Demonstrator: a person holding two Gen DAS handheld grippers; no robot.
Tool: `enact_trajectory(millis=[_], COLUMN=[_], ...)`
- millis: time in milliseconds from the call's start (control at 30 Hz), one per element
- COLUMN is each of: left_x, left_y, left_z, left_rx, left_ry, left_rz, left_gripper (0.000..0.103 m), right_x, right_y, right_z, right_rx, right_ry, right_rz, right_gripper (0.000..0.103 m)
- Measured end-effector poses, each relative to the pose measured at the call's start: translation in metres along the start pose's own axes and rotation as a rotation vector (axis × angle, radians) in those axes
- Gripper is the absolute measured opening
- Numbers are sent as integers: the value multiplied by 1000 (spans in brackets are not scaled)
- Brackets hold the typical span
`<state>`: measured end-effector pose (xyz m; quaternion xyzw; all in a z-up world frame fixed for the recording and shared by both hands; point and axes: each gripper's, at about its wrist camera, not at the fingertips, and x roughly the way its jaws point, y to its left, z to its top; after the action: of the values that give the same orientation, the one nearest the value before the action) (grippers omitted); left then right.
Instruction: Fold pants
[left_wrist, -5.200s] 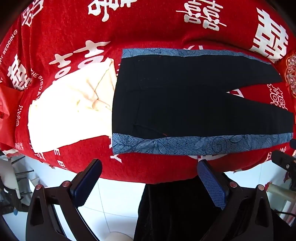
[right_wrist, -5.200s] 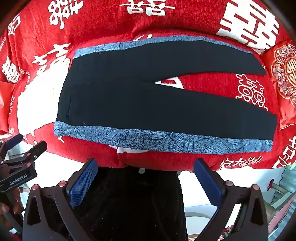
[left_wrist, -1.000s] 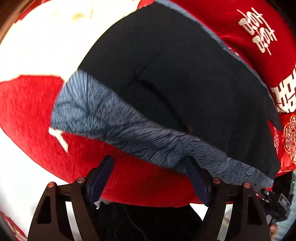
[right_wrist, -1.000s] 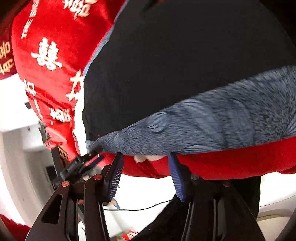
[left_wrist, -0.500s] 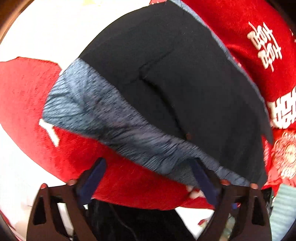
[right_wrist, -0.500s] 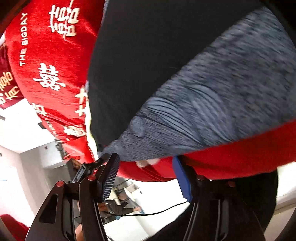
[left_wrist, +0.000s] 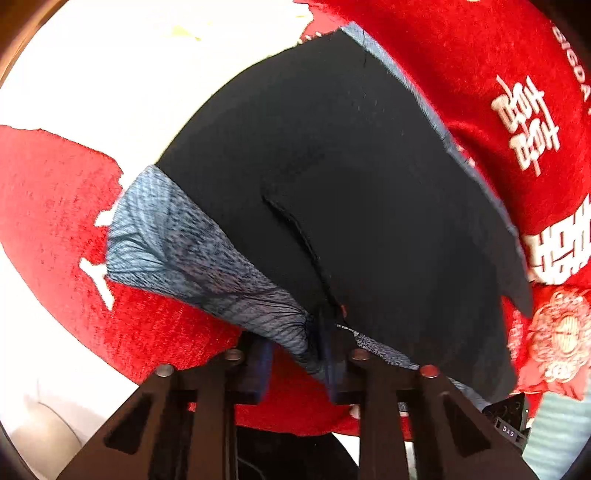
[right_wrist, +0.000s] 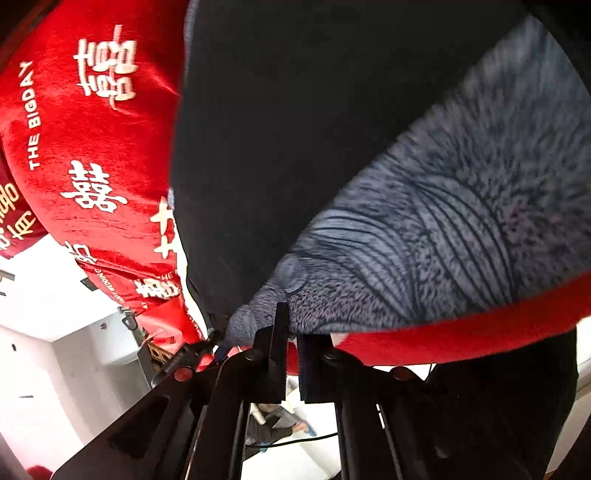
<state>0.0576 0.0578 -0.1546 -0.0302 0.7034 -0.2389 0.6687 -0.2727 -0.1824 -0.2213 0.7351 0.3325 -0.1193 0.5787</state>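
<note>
My left gripper (left_wrist: 301, 350) is closed on the near edge of the pants (left_wrist: 351, 192). Between its blue pads I pinch the grey-blue patterned stripe (left_wrist: 192, 254), and the cloth is gathered into small wrinkles just where the pads press. From this pinch the stripe goes away to the left, and the black part of the pants spreads upward and to the right, with a raised seam crossing it.

My right gripper (right_wrist: 290, 332) is closed too, with almost no gap between the fingers. It bites the lower edge of the same patterned stripe (right_wrist: 443, 240), at the border where the stripe meets the red cloth (right_wrist: 92, 147) below it. Above the stripe there is the wide black cloth of the pants (right_wrist: 295, 129).

The pants lie spread on the red cloth (left_wrist: 461, 74), which has white characters printed on it and hangs over the near edge. In the left view, a cream-white cloth (left_wrist: 129, 66) lies beside the waist end of the pants, on the far left. Under the edge I see a pale floor, and a person's dark clothing.
</note>
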Motion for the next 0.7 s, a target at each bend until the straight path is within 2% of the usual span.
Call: enact_trajectory(millis=[100,200,367,500,567,700], left_x=[-28,-56,-65,-38,-16,32], left_y=[-5,-27,-80,-120,-139,-162], left_z=[6,22,77,133,164,208], left_rx=[29,63,128,165,209,256], left_ry=[-35,-88,-192,-255,-290,-314], left_rz=[-6,-29,-31,3,57,168], left_gripper=[23,23,23,23,23,23], right_x=[-20,-30,-22,4,25,78], right_y=[54,95,162,199,213,221], right_z=[9,31,105,175,215,270], right_rx=[-140,-241,-401,-462,-503,-552], right_ry=[-24,-18,15,41,61,113], right_rz=[-27,-50,-94,-137,-173,-287], right_gripper=[4,4,4,4,4,4])
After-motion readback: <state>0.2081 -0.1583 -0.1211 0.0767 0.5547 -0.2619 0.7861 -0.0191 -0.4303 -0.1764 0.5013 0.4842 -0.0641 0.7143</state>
